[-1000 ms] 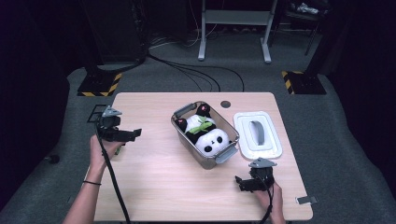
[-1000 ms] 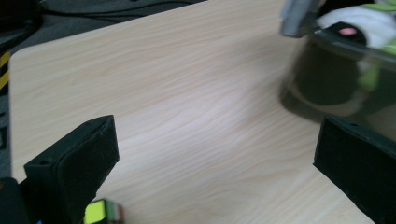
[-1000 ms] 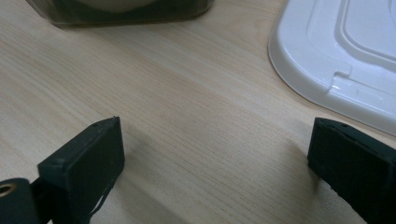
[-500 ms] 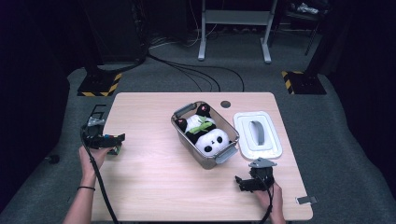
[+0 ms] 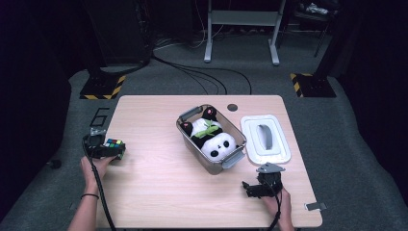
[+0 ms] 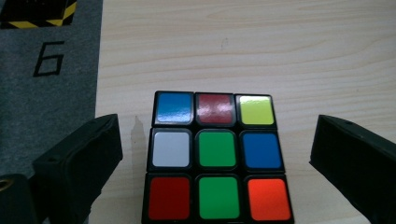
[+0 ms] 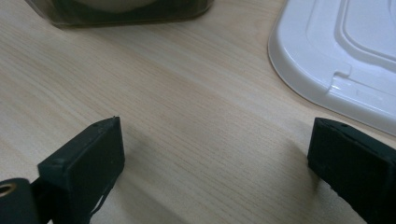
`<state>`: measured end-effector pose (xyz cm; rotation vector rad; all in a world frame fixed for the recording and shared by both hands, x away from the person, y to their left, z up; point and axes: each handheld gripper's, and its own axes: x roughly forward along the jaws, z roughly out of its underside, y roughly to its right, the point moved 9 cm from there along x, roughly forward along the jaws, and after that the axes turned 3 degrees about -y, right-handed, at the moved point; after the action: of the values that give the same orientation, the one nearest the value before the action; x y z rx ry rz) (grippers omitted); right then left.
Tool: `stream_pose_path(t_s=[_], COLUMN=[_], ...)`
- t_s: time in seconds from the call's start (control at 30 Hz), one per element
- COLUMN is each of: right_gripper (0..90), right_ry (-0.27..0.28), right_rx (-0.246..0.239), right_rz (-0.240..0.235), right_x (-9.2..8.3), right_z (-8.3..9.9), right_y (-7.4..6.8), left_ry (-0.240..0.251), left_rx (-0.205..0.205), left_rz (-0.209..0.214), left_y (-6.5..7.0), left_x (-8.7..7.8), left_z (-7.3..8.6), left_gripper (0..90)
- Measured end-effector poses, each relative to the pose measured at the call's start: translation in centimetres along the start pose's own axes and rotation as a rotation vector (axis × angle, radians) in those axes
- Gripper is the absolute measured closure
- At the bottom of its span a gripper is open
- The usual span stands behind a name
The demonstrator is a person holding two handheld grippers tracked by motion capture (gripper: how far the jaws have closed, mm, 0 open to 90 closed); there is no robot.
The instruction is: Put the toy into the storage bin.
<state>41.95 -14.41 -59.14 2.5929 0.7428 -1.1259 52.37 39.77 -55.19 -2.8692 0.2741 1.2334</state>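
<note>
The left gripper (image 6: 217, 154) is wide open. A puzzle cube (image 6: 217, 156) sits right between its two black jaws, with a gap on each side, so the jaws do not touch it. The cube rests on the wooden table (image 6: 261, 46), close to the table's edge. Its top face shows blue, red and yellow squares in the far row, white, green and blue in the middle row, and red, green and orange in the near row. Past the left jaw lies grey floor with a number 6 (image 6: 48, 59) on it.

The right gripper (image 7: 217, 154) is wide open too, with bare table between its jaws. Ahead of its right jaw lies a white lid (image 7: 345, 51). Ahead of its left jaw stands a clear box (image 5: 211, 139) with a panda toy (image 5: 214, 139) inside.
</note>
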Motion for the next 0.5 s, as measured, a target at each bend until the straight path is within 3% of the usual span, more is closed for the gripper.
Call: stream_pose_path(t_s=[0.17,0.27,0.3,0.33,0.4,0.5], right_gripper=[2.9,2.9,2.9,2.9,2.9,2.9], right_ry=[0.002,0.002,0.002,0.002,0.002,0.002], right_rx=[-0.002,-0.003,-0.003,-0.002,-0.003,-0.002], right_rz=[0.001,0.001,0.001,0.001,0.001,0.001], right_x=[0.0,0.0,0.0,0.0,0.0,0.0], right_z=[0.0,0.0,0.0,0.0,0.0,0.0], right_y=[0.0,0.0,0.0,0.0,0.0,0.0], left_ry=[-0.019,-0.035,-0.029,-0.05,-0.031,-0.039], left_rx=[0.019,0.009,0.01,0.017,0.005,0.015], left_rz=[0.0,0.003,0.004,0.008,0.008,0.01], left_y=[-0.1,-0.1,0.0,0.0,0.0,0.2], left_x=[0.7,1.0,1.2,1.4,1.5,1.4], left_z=[0.7,1.2,1.3,1.6,1.5,1.4], left_gripper=[11.7,21.8,29.3,30.5,32.7,33.9])
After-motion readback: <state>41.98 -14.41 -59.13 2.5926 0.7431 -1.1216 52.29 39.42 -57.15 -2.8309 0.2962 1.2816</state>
